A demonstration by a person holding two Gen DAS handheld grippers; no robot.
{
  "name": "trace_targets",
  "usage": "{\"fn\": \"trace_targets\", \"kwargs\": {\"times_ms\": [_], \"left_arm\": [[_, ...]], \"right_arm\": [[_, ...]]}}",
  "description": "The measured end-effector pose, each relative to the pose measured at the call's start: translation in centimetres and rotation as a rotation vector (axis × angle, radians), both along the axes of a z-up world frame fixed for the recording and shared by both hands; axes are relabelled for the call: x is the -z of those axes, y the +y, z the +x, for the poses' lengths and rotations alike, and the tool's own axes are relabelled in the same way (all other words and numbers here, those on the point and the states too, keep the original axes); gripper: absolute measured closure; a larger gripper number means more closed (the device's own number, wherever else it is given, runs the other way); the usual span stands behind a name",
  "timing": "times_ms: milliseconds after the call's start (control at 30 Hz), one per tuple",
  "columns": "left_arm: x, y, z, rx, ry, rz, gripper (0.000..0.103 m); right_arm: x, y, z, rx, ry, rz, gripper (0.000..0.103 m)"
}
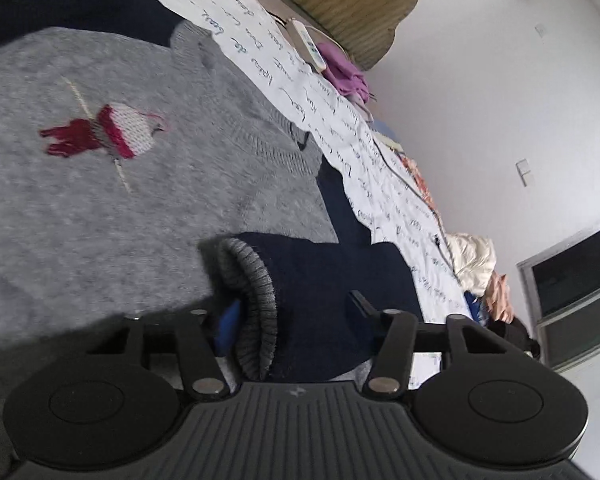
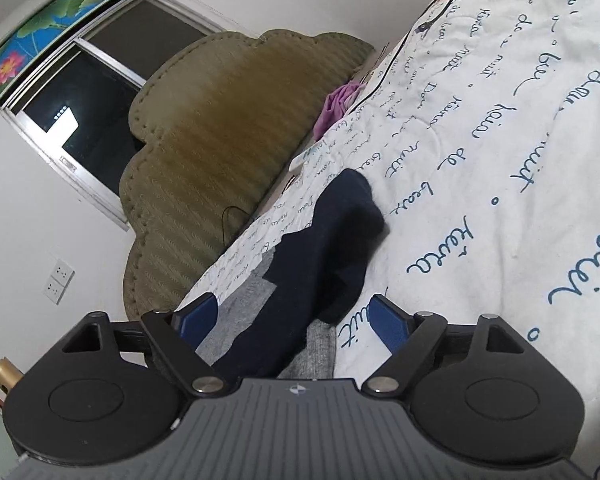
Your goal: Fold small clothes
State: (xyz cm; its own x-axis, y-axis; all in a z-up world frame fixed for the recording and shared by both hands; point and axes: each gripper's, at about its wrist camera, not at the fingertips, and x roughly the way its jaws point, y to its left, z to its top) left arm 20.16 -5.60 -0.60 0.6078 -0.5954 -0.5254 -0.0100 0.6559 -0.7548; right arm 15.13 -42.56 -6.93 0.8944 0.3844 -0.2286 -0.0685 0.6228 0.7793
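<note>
Left gripper (image 1: 290,320) is half closed around the navy sleeve (image 1: 324,280), its grey ribbed cuff (image 1: 252,304) bunched between the fingers; the grey sweater (image 1: 100,184) spreads ahead and left.

Right gripper (image 2: 292,320) stands wide open, pads apart from the other navy sleeve (image 2: 320,248) between them; bare quilt (image 2: 480,160) lies right.
</note>
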Motion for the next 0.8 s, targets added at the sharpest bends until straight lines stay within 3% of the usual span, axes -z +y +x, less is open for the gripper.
{"fn": "trace_targets", "kwargs": {"times_ms": [67, 167, 233, 367, 533, 667, 800], "left_arm": [[0.0, -0.4, 0.0, 0.006, -0.002, 0.019, 0.055], [-0.1, -1.0, 0.3, 0.006, -0.008, 0.082, 0.094], [-0.4, -1.1, 0.5, 0.010, -0.019, 0.121, 0.096], [-3.8, -1.0, 0.5, 0.047, -0.147, 0.241, 0.096], [-8.5, 2.7, 2.6, 0.012, -0.274, 0.406, 0.096], [-9.0, 7.7, 4.5, -0.062, -0.219, 0.459, 0.096], [-7.3, 12.8, 5.7, -0.102, -0.123, 0.432, 0.096]], "right_arm": [[-0.2, 0.1, -0.1, -0.012, -0.004, -0.004, 0.011], [-0.2, -0.1, -0.4, -0.018, -0.012, 0.011, 0.009], [-0.1, -0.5, -0.4, -0.012, -0.016, 0.039, 0.009], [0.1, -1.3, -0.8, 0.016, -0.036, 0.099, 0.010], [-0.1, -1.3, -1.2, 0.048, -0.041, 0.087, 0.010], [-1.1, -1.6, -1.1, 0.068, -0.043, 0.082, 0.005], [-2.6, -2.3, 1.5, 0.073, -0.002, 0.041, 0.002]]}}
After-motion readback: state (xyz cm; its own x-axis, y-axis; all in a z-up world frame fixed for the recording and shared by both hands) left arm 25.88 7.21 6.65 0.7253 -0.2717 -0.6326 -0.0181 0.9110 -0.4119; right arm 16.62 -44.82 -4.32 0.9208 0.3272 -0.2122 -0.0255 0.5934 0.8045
